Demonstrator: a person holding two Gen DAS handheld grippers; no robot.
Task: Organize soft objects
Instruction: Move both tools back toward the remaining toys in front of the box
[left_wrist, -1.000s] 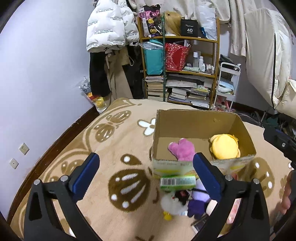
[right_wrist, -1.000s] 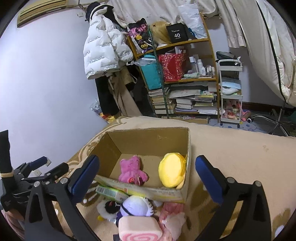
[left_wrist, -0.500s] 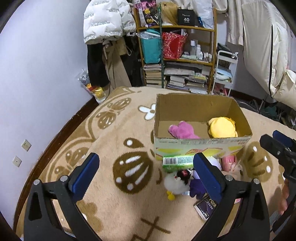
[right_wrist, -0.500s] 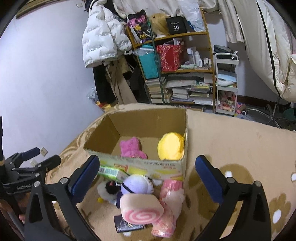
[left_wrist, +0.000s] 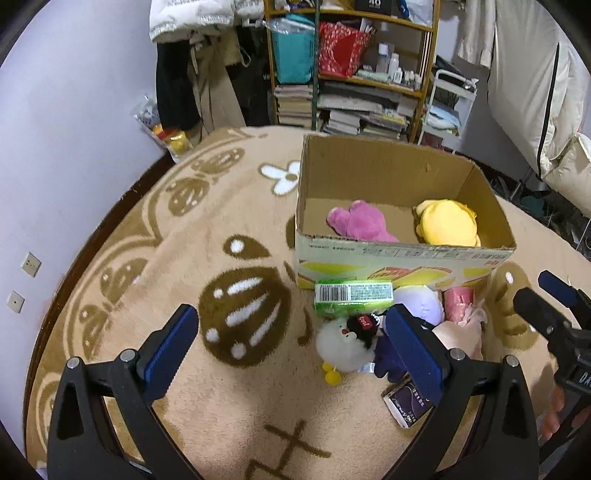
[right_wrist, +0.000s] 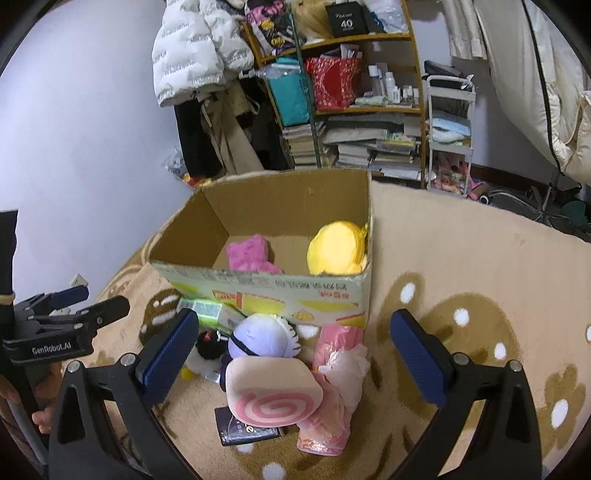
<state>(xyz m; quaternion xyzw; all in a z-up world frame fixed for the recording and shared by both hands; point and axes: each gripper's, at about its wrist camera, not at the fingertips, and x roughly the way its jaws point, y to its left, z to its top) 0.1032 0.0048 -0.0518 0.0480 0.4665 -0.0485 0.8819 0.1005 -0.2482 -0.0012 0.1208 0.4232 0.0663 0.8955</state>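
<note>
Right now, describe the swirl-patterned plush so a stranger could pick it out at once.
Find the open cardboard box on the tan rug. In the pile of toys in front of its printed front wall, the swirl roll plush lies nearest the right gripper, under the lavender round plush. It alone shows a pink-and-white spiral end with a beige top.

Right claw (right_wrist: 295, 350) wide open, empty, hovering above toy pile on beige patterned carpet (right_wrist: 461, 258). Swirl-roll plush (right_wrist: 273, 395) lies between blue pads, atop dark booklet (right_wrist: 247, 432). Lavender round plush (right_wrist: 262, 338) just behind it; pink wrapped bundle (right_wrist: 332, 387) to its right. Black-and-white plush (right_wrist: 207, 352) at left pad. Cardboard box (right_wrist: 288, 291) behind pile holds pink plush (right_wrist: 251, 254) and yellow plush (right_wrist: 338, 247), apart. Green packet (right_wrist: 207, 308) against box front. Left claw (right_wrist: 70, 306) at frame's left edge, jaws apart.
</note>
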